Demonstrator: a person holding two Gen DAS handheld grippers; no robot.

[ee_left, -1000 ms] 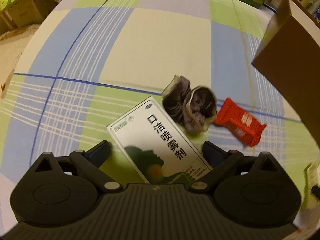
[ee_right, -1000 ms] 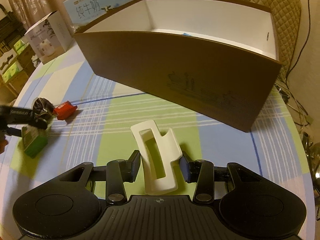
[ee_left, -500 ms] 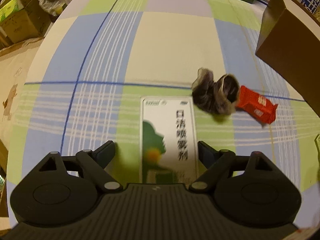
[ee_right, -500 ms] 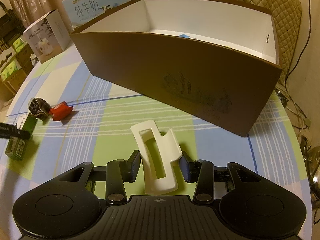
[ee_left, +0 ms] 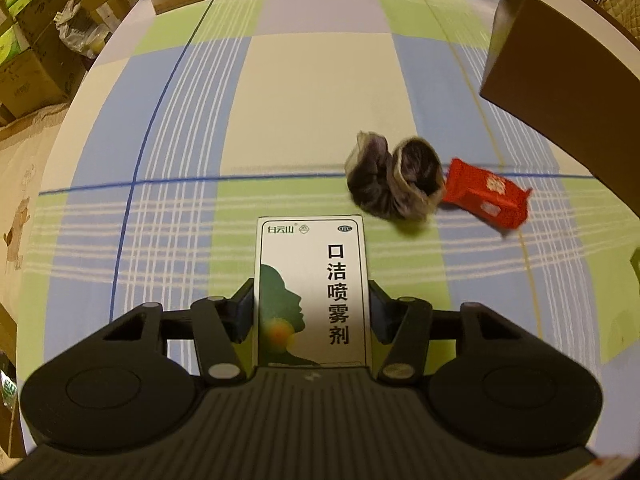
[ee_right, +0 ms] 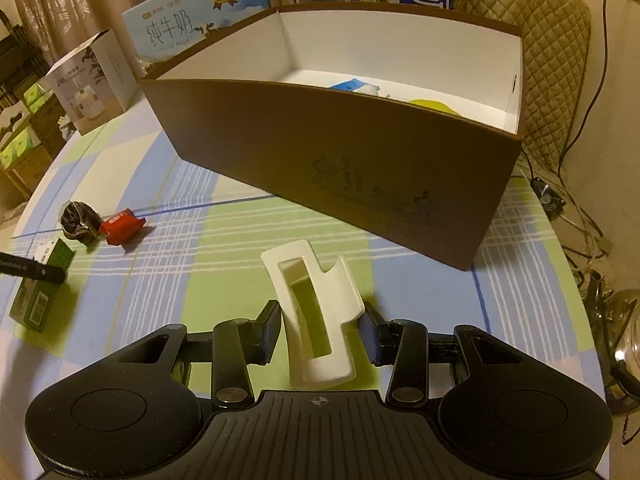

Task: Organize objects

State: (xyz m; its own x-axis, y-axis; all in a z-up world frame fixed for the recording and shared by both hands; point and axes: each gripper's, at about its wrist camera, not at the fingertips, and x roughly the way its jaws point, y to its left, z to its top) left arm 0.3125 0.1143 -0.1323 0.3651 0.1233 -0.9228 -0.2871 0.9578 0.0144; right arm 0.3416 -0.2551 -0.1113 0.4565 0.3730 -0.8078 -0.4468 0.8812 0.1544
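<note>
Left gripper (ee_left: 311, 312) hides the spray box's (ee_left: 312, 276) near end.

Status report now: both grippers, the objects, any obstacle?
Left gripper just closed onto the spray box. Right gripper shut on white plastic holder. Brown box ahead, open, path clear. Dark bundle, red packet remaining.

We see the brown box (ee_left: 568, 92) cut off, right of the left tongs (ee_left: 311, 312). Its contents (ee_right: 360, 86) beyond the right tongs (ee_right: 320, 330) stay mostly hidden.
</note>
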